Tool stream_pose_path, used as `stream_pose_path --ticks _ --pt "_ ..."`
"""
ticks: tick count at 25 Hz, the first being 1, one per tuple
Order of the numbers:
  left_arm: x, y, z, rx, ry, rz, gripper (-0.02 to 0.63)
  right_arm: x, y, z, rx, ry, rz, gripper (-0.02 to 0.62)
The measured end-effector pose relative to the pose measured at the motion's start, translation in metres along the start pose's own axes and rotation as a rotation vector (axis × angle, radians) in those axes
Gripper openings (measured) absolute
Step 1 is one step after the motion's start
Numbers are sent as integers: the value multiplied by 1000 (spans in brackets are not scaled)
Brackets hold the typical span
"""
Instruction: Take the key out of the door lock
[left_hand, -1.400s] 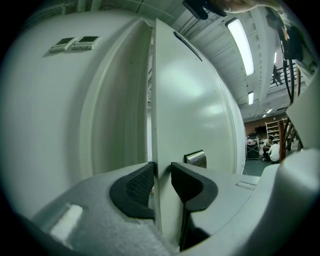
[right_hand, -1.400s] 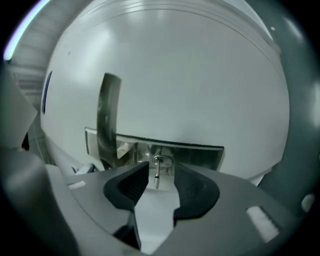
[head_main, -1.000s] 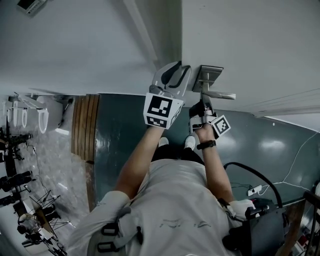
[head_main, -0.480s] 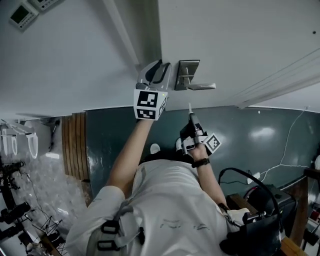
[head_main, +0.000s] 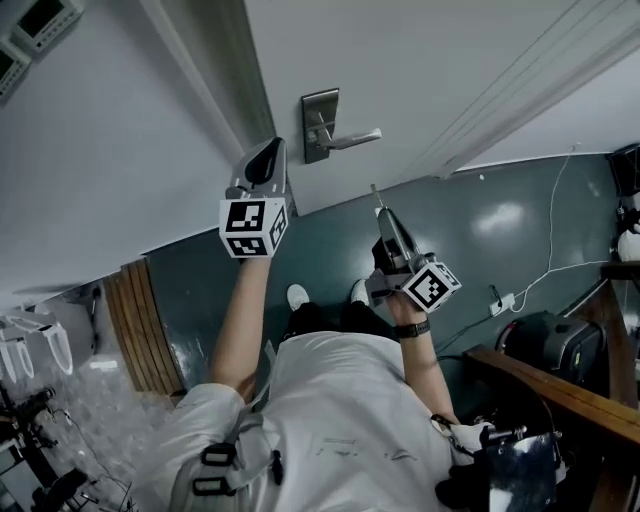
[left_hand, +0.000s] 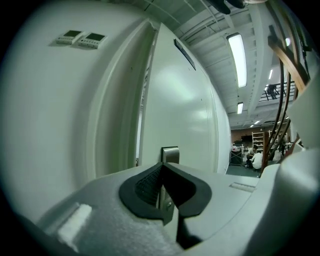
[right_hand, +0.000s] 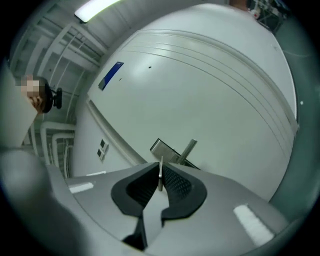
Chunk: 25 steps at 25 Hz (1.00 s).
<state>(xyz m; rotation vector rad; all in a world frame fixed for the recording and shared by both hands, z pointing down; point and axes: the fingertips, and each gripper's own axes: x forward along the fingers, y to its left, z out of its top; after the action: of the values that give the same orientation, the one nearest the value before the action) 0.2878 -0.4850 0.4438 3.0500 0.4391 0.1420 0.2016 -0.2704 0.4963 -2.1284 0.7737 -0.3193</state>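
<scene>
The grey lock plate (head_main: 320, 125) with its lever handle (head_main: 352, 138) sits on the white door (head_main: 430, 70); I see no key in it. A thin metal key (head_main: 377, 196) sticks out of my right gripper (head_main: 386, 216), which is shut on it below and right of the lock, clear of the door. In the right gripper view the key (right_hand: 160, 172) stands edge-on between the pads of that gripper (right_hand: 160, 169), with the lock plate (right_hand: 163, 149) beyond. My left gripper (head_main: 268, 152) hangs left of the lock, shut and empty. Its closed jaws (left_hand: 162, 167) half cover the lock plate (left_hand: 170, 154).
The door frame (head_main: 215, 95) runs left of the lock, with wall control panels (head_main: 38, 25) further left. A wooden rail (head_main: 560, 390), a black bag (head_main: 555, 345) and a white cable (head_main: 548, 235) lie at the right. Wooden slats (head_main: 135, 320) sit low on the left. People (left_hand: 252, 156) sit far off.
Both grippers have drawn back from the door. The right one has carried the key down and away from the lock plate. The left gripper's jaws, open before, have closed on nothing.
</scene>
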Motion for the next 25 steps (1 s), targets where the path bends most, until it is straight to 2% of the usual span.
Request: stream_pose_path --ticks 2,4,7,12,15,18,25 --pt "-23 -20 -6 -34 3 11 2 -12 10 10 -103 16 -16 26" --pt "-45 -41 -11 -53 11 23 2 -15 22 23 -199 17 5 26" --pt "-80 -75 -16 -49 14 80 2 -25 37 38 -346 31 52 26" --pt "-133 -143 -15 -15 -18 196 2 -78 56 51 -560 76 68 26" --pt "-148 -178 -19 -1 -17 224 2 -101 57 53 -624 104 76 26" --pt "-157 -203 -18 5 -22 204 2 -114 65 52 -664 118 82 26" --pt "-154 -216 -5 76 -61 145 2 -111 78 52 -718 87 66 26"
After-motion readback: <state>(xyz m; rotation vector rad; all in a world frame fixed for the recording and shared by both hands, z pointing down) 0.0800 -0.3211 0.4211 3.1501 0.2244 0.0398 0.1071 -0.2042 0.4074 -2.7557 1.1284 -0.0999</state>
